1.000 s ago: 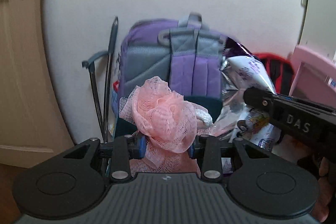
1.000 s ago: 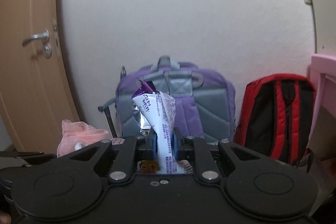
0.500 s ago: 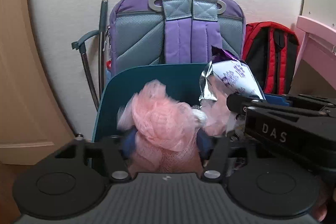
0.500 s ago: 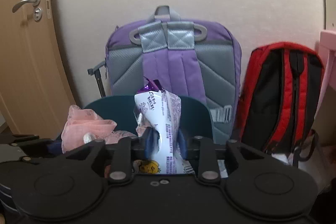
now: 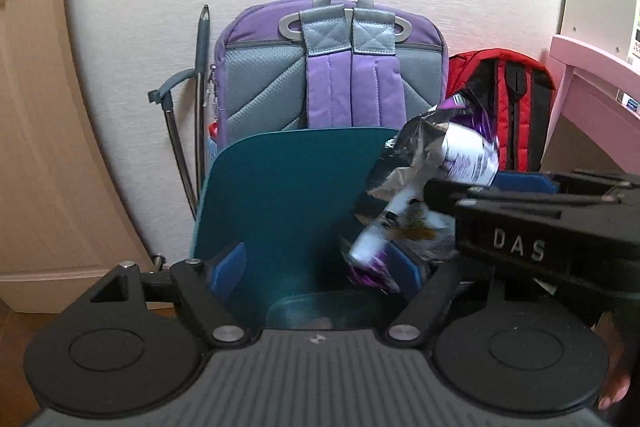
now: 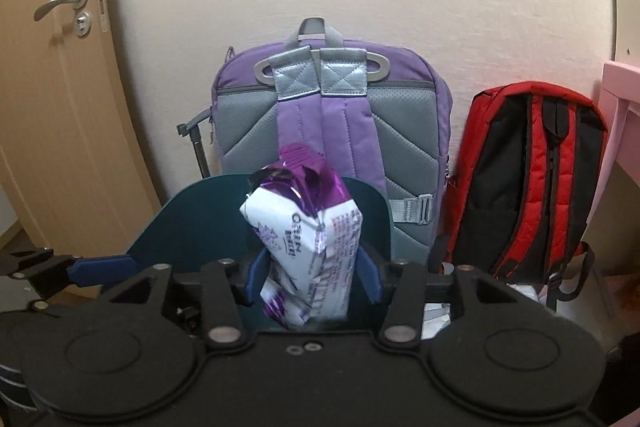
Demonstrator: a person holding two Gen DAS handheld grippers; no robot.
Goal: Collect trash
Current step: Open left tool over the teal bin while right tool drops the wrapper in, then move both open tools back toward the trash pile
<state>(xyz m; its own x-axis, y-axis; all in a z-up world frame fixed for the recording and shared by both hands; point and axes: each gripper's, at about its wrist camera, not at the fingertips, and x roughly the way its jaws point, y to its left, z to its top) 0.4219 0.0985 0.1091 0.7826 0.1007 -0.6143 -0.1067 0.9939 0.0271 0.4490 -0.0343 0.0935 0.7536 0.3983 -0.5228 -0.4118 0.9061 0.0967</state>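
Both grippers are hovering over a teal bin point(image 5: 280, 187). The left gripper point(image 5: 312, 267) jaws have just been spreading, empty. The right gripper point(image 6: 312, 275) jaws have just been spreading, a purple snack wrapper point(image 6: 308, 243) sitting loose between them.

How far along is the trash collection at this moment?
Done: the left hand-held gripper, whose jaws have just been opening, is empty over the teal bin; the pink mesh puff it gripped a second ago is out of sight. In hand: the right hand-held gripper has just been opening too, and the purple-and-white snack wrapper sits loose between its jaws above the bin. Left: the wrapper's drop.
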